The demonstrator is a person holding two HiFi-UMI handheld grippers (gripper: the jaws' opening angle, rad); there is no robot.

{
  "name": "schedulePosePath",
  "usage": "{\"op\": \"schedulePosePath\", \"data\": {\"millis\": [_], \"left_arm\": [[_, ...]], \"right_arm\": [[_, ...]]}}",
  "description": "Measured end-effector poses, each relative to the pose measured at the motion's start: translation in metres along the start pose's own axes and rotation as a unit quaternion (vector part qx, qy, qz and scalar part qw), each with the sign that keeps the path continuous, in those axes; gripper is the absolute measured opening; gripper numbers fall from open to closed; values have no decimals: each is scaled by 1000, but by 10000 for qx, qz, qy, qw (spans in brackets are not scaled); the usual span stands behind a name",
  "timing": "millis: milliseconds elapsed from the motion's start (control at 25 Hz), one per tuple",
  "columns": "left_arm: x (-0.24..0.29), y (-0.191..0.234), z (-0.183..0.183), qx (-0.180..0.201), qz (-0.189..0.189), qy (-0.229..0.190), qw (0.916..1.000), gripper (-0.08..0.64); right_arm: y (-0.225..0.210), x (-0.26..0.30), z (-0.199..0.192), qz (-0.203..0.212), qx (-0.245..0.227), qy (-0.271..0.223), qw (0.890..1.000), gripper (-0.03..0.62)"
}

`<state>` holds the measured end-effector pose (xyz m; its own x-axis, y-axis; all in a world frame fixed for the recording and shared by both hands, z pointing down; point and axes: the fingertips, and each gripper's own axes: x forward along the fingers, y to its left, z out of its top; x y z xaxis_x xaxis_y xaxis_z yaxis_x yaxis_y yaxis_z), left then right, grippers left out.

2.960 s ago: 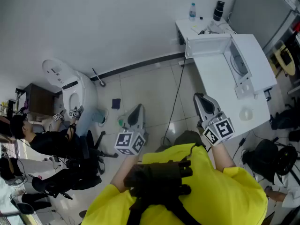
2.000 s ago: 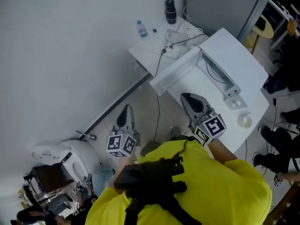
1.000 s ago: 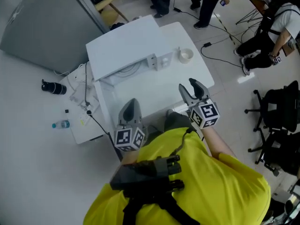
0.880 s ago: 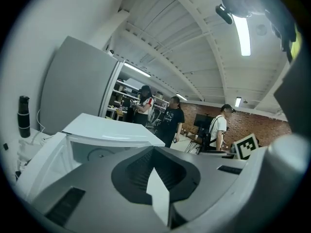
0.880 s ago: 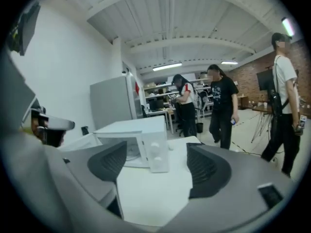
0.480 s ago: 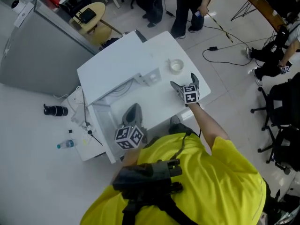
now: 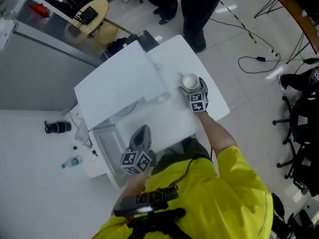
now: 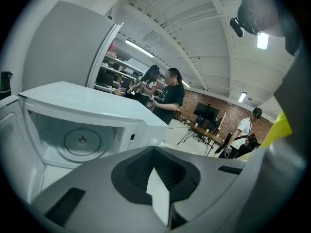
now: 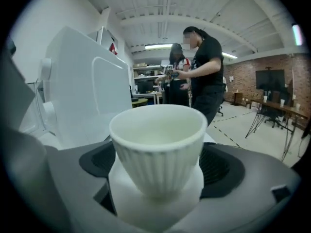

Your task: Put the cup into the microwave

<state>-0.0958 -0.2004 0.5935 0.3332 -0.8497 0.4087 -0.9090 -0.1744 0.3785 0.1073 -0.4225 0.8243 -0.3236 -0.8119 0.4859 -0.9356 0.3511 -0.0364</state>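
Note:
A white ribbed cup (image 7: pixel 190 80) stands on the white table (image 7: pixel 215 105), just right of the white microwave (image 7: pixel 114 83). The microwave's door (image 7: pixel 101 142) hangs open, and the glass turntable (image 8: pixel 82 141) shows inside. My right gripper (image 7: pixel 192 85) reaches round the cup; its jaws are closing, the cup (image 9: pixel 158 144) stands between them, and the pads do not press on it. My left gripper (image 7: pixel 141 135) hovers shut and empty in front of the open cavity, and in its own view the left gripper (image 8: pixel 155 178) points at the microwave (image 8: pixel 87 113).
A person (image 7: pixel 192 4) stands beyond the table, and more people (image 8: pixel 167 89) are behind. A yellow chair (image 7: pixel 92 16) and a grey cabinet (image 7: pixel 40 68) lie at the back left. A side table holds a bottle (image 7: pixel 72 162) and a black flask (image 7: pixel 57 127). Cables (image 7: pixel 254 59) cross the floor.
The head view has swung onto the table. My right gripper has dropped and reached forward to the cup, with its jaws spread round it. My left gripper has sunk towards the microwave's open front.

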Motion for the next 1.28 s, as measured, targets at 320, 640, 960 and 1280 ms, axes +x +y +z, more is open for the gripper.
{"op": "schedulePosePath", "data": {"millis": [320,640,960,1280], "left_arm": [[13,8,14,13,-37,-268,9996,5],[-14,34,18,-135,401,-647,9970,5],[-65,90,13,-584,970,-946,9891,5],[-96,135,5,-668,1630,-856,9806,5]], "right_arm": [[-10,1,29,164,-386,233,9988,471],[39,-154,81,1142,-478,-329,9918,471],[189,-220,84,3027,-1028,74,9475,471],[352,-154,94,3980,-1495,-85,9051,471]]}}
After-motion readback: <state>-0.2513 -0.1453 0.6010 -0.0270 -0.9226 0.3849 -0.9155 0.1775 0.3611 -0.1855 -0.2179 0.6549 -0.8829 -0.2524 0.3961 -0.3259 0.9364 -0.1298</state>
